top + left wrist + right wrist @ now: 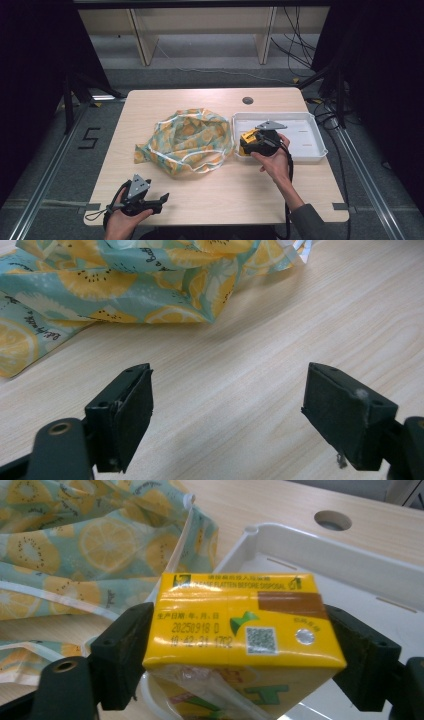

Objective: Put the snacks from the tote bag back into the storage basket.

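One wooden table [210,200] carries everything. Largest on it: a crumpled lemon-print bag [187,140], mouth slack toward the white tray [310,135] beside it, likely so cartons can pass between the two. Over the tray's near-left corner the right gripper [250,142] clamps a yellow drink carton [240,625] by its narrow sides, top panel facing the camera; the hold looks firm enough to carry. Left gripper [227,415] waits at the table's near edge, jaws spread wide with nothing between them, presumably ready to steady the bag.
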Tool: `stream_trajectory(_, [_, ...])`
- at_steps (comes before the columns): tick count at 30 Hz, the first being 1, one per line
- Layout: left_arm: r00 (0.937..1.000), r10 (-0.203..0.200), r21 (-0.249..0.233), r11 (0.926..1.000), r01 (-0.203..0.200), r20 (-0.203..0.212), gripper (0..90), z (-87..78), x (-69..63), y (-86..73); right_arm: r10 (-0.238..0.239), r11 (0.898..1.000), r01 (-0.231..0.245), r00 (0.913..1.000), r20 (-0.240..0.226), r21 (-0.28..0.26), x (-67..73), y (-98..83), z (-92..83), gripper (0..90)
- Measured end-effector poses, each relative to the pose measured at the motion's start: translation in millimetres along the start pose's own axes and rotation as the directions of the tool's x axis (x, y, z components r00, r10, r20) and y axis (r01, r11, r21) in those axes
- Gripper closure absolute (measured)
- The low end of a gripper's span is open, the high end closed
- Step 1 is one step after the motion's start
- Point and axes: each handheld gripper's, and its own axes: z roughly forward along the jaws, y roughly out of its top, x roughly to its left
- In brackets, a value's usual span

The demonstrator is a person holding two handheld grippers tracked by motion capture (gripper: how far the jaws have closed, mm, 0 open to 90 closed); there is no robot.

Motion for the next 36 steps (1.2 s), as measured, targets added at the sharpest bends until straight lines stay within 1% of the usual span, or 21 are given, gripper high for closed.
stream_trajectory(3, [1.0000, 0.000, -0.001, 1.0000, 0.000, 0.000, 19.8, 0.1, 0.1, 0.0, 0.035, 0.999, -0.035, 0.9994, -0.002, -0.007, 0.1, 2.2, -5.3, 16.7])
stream_trajectory(5, [1.0000, 0.002, 0.001, 1.0000, -0.002, 0.001, 19.7, 0.0, 0.2, -0.2, 0.024, 0.999, -0.024, 0.9997, -0.005, -0.021, -0.9, 2.4, -6.7, 16.8])
stream_trajectory(6, [1.0000, -0.007, -0.004, 1.0000, 0.007, -0.003, 19.8, 0.4, -0.1, 0.2, 0.039, 0.999, -0.040, 0.9990, -0.019, -0.026, -2.4, 3.7, -14.9, 17.1])
stream_trajectory(7, [1.0000, -0.008, -0.003, 1.0000, 0.008, -0.002, 19.8, 0.4, -0.2, 0.3, 0.015, 0.999, -0.016, 0.9998, -0.008, -0.039, -4.0, 2.9, -16.2, 17.2])
stream_trajectory(8, [1.0000, 0.001, 0.000, 1.0000, -0.001, 0.000, 19.7, 0.2, 0.1, 0.0, 0.047, 0.998, -0.048, 0.9988, -0.015, -0.041, -2.8, 3.0, -19.8, 17.2])
stream_trajectory(9, [1.0000, -0.002, -0.002, 1.0000, 0.002, 0.001, 19.7, 0.5, -0.1, -0.2, 0.031, 0.999, -0.032, 0.9993, -0.019, -0.038, -5.1, 2.5, -24.4, 17.7])
stream_trajectory(11, [0.9999, -0.014, -0.005, 0.9999, 0.014, -0.003, 19.7, 0.8, -0.6, 0.0, 0.040, 0.999, -0.041, 0.9983, -0.044, -0.035, -7.0, 0.2, -31.7, 18.7])
stream_trajectory(15, [1.0000, 0.001, 0.004, 1.0000, -0.001, 0.002, 19.7, 0.2, -0.4, 0.0, 0.048, 0.998, -0.049, 0.9980, -0.041, -0.036, -12.0, -5.9, -43.2, 20.7])
stream_trajectory(16, [1.0000, -0.001, 0.003, 1.0000, 0.001, 0.002, 19.7, 0.3, -0.3, 0.1, 0.039, 0.998, -0.041, 0.9983, -0.042, -0.040, -15.0, -8.7, -46.4, 21.2])
stream_trajectory(19, [0.9999, -0.012, -0.005, 0.9999, 0.012, -0.001, 19.7, 1.6, -1.4, -0.1, 0.062, 0.998, -0.064, 0.9964, -0.057, -0.028, -19.3, -18.0, -53.6, 24.0])
stream_trajectory(20, [1.0000, 0.002, 0.007, 1.0000, -0.002, 0.001, 19.7, 0.7, -0.5, 0.0, 0.059, 0.998, -0.061, 0.9964, -0.060, -0.033, -21.0, -21.5, -55.0, 25.7])
stream_trajectory(22, [0.9999, -0.013, -0.006, 0.9999, 0.013, -0.001, 19.7, 1.7, -1.4, 0.2, 0.061, 0.998, -0.063, 0.9962, -0.062, -0.027, -23.2, -26.1, -57.3, 30.9])
stream_trajectory(26, [1.0000, 0.001, 0.007, 1.0000, -0.001, -0.002, 19.7, 0.9, -0.5, -0.1, 0.058, 0.998, -0.060, 0.9952, -0.079, -0.022, -25.1, -32.7, -60.2, 44.4])
stream_trajectory(27, [1.0000, 0.000, 0.007, 1.0000, 0.000, -0.001, 19.7, 0.8, -0.3, 0.1, 0.081, 0.997, -0.082, 0.9931, -0.085, -0.014, -22.9, -33.8, -60.5, 49.4])
stream_trajectory(28, [1.0000, -0.002, 0.007, 1.0000, 0.002, -0.001, 19.7, 0.9, -0.3, 0.1, 0.048, 0.998, -0.050, 0.9949, -0.089, -0.022, -25.1, -34.4, -60.4, 55.0])
stream_trajectory(29, [1.0000, -0.002, 0.007, 1.0000, 0.002, -0.001, 19.7, 0.9, -0.3, 0.1, 0.048, 0.998, -0.050, 0.9949, -0.089, -0.022, -25.1, -34.4, -60.4, 55.0])
stream_trajectory(30, [1.0000, 0.000, 0.006, 1.0000, 0.000, -0.002, 19.7, 0.9, -0.6, -0.3, 0.030, 0.999, -0.032, 0.9935, -0.110, -0.013, -23.2, -35.3, -62.1, 65.1])
stream_trajectory(32, [1.0000, 0.000, 0.006, 1.0000, 0.000, -0.001, 19.7, 0.7, -0.4, -0.3, 0.009, 1.000, -0.012, 0.9938, -0.111, -0.026, -22.7, -35.4, -61.9, 67.8])
stream_trajectory(33, [0.9999, -0.014, -0.005, 0.9999, 0.014, 0.000, 19.7, 1.5, -1.2, -0.3, -0.018, 0.999, 0.014, 0.9943, -0.105, -0.041, -20.3, -35.6, -62.3, 74.2])
stream_trajectory(34, [1.0000, -0.008, -0.002, 1.0000, 0.008, -0.002, 19.7, 1.3, -1.1, -0.4, -0.022, 1.000, 0.019, 0.9922, -0.123, -0.022, -13.9, -35.4, -63.2, 79.1])
stream_trajectory(36, [1.0000, -0.003, 0.008, 1.0000, 0.003, 0.001, 19.7, 0.9, -1.0, -0.3, -0.062, 0.998, 0.058, 0.9892, -0.133, -0.029, -12.0, -34.8, -61.7, 81.6])
